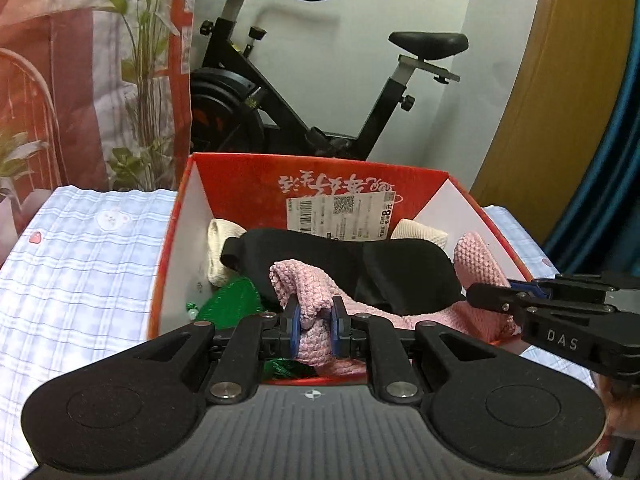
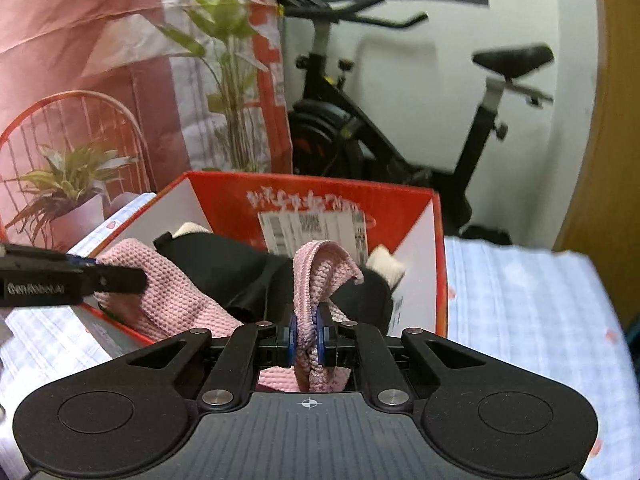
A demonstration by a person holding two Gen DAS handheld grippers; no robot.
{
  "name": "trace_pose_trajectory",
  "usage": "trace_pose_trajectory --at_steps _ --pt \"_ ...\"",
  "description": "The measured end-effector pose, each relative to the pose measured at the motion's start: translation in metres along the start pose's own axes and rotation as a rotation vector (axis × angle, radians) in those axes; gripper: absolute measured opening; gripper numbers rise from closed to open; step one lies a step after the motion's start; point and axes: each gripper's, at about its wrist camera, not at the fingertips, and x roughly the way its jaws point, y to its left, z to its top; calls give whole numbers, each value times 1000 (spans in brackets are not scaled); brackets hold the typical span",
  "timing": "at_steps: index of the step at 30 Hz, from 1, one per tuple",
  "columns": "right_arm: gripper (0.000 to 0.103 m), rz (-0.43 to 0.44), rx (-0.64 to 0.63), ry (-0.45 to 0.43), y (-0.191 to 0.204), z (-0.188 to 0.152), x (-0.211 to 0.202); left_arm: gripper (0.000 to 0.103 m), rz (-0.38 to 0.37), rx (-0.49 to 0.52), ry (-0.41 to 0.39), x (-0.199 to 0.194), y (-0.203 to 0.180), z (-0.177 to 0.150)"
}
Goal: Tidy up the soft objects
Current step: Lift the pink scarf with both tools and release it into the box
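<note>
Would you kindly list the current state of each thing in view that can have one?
Left tongs: shut on pink knit cloth.
Right tongs: shut on the same pink knit cloth, at another fold.
Pink knit cloth: bunched, partly inside the red box, draped over its near edge.
Red box: open, no lid on it.
Black eye mask: lying across the pink cloth.
Cream knit items: resting in the box.
Green item: partly buried.
</note>
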Motion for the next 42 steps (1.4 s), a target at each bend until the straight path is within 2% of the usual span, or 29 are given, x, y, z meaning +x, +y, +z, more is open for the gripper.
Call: trace_pose_trajectory --at_steps 11,17,20,23,26,30,35,38,42 --pt "9 -8 41 20 -11 -8 12 15 80 100 61 14 -8 3" --pt "11 -25 43 15 -16 -8 13 17 102 118 57 11 -8 4" --pt "19 -35 27 1 -15 -7 9 22 105 130 27 5 -10 5" --pt "30 -61 5 -17 -14 -5 2 47 114 144 -7 -2 -12 6" --pt "57 -87 -6 -44 -15 -4 -7 53 116 151 -47 -17 -13 5" --pt "82 -101 -20 -111 -15 -4 -24 76 127 166 -120 -41 -13 -3" --pt "92 -95 -30 -130 -16 -10 -41 76 90 131 -157 -71 -7 -29" --pt "92 -79 16 -150 -14 -22 -53 76 65 113 -129 -79 -4 -55" --pt "92 -70 13 -166 -2 -44 -64 76 53 89 -53 -80 3 -86"
